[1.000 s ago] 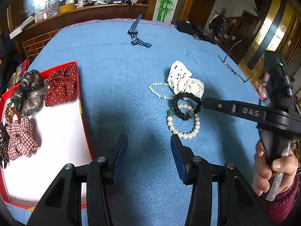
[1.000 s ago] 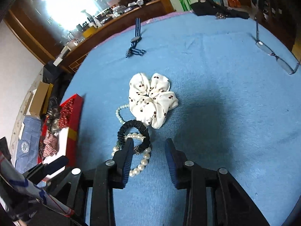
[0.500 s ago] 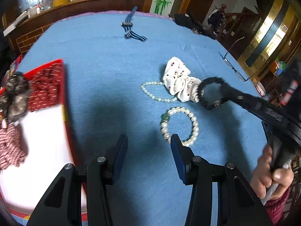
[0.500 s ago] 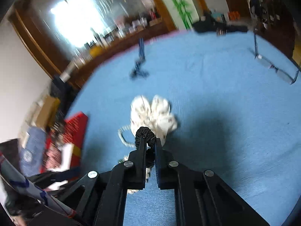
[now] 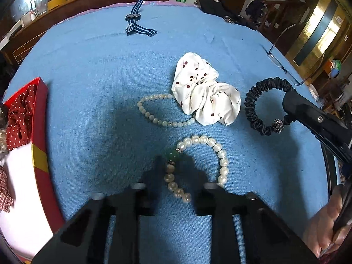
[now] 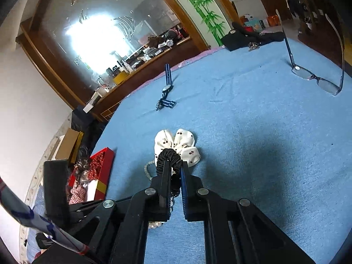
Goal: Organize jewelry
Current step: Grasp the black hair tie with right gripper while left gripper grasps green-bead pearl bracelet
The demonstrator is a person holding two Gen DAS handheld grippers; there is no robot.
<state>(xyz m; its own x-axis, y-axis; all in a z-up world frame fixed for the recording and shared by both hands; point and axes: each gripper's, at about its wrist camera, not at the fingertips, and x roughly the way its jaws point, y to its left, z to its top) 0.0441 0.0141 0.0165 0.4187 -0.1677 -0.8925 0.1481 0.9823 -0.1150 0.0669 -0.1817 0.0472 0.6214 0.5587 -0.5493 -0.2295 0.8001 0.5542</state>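
Blue cloth covers the round desk (image 5: 88, 88), with a wooden counter and a mirror behind its far edge. The right gripper (image 6: 176, 167) has its jaws clamped on the black scrunchie (image 5: 250, 107), which hangs clear of the cloth at the right. Its ring faces the left camera and its sparkly bead sits next to the jaw tip. A second ago it lay flat across the pearl bracelet (image 5: 222, 160) between parted jaws.

That bracelet now lies uncovered near the middle. Its loop is flat, slightly longer from near to far, with the green bead (image 5: 172, 155) at its far left. The left gripper (image 5: 175, 165) has come in over it. Its jaws, wide before, have drawn together on the near-left strand, though blur hides the exact contact.

Just beyond lie a white cherry-print scrunchie (image 5: 204, 94) and a pale bead strand (image 5: 149, 115) tucked partly under it. A striped watch (image 5: 133, 18) lies at the far side, its strap running near to far.

At the left, the red box (image 5: 39, 132) holds a red dotted scrunchie (image 5: 19, 118) and a checked one (image 5: 3, 189).
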